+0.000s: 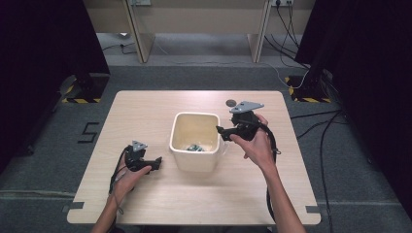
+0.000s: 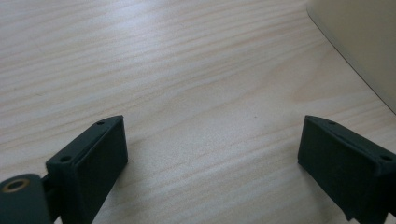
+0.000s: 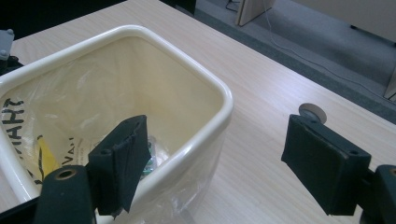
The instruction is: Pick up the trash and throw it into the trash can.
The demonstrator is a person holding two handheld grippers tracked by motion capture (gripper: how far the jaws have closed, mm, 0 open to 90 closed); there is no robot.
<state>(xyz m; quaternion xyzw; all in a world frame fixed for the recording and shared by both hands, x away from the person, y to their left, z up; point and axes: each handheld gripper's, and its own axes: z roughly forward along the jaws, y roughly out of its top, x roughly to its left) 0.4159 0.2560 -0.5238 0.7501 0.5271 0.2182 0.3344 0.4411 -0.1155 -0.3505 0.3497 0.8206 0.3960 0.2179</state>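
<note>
I am holding my right gripper with jaws wide, straddling the near rim of the bin, one jaw inside, one outside. My left gripper is hovering wide open over the table, the bin just beside it.

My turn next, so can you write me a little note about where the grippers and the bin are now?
Left gripper: open, low over the bare table, left of the bin.
Right gripper: open, at the bin's right rim, one jaw over the inside, one outside.
Bin: cream, mid-table, lined with a clear bag; something small lies at the bottom.
Done: bag sits in the bin.
Left: probably gripping the bag edge or rim; nothing is held yet.
</note>
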